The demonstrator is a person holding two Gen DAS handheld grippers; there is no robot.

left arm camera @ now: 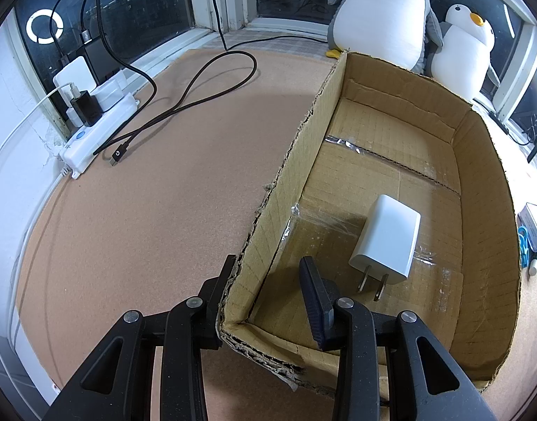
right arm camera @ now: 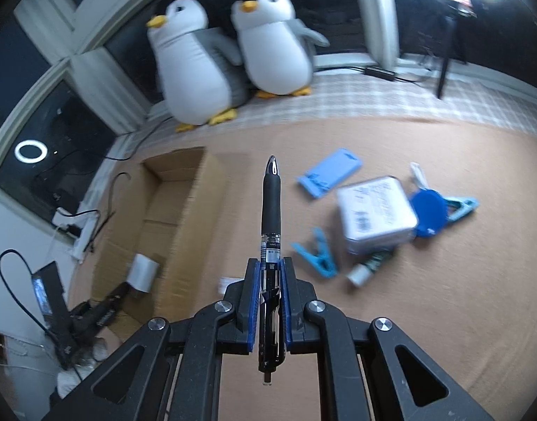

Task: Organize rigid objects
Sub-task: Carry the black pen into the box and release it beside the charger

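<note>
Two hand-held grippers in play. Right hand-held gripper (right arm camera: 268,277) angled steeply down, jaws clamped on a black pen (right arm camera: 270,231), pen running lengthwise between the pads with its tip pointing forward, lifted clear of the tan surface (right arm camera: 426,315). Left hand-held gripper (left arm camera: 268,280) also pitched down, straddling the near-left corner of the cardboard box (left arm camera: 479,182): one finger outside the torn left wall, one inside, narrow gap, wall pinched between them. White charger (left arm camera: 388,242) lies flat on the box floor just beyond the inner finger, prongs toward the camera; rest of the box floor bare. Right of the pen on the surface: blue clip (right arm camera: 317,252), small white tube (right arm camera: 365,270), white tin (right arm camera: 377,210), round blue tag (right arm camera: 428,210), blue stand (right arm camera: 330,175), clustered close. Open surface left of box up to power strip (left arm camera: 93,140) and black cable (left arm camera: 184,98). Two plush penguins (right arm camera: 233,56) at the far window edge.
</note>
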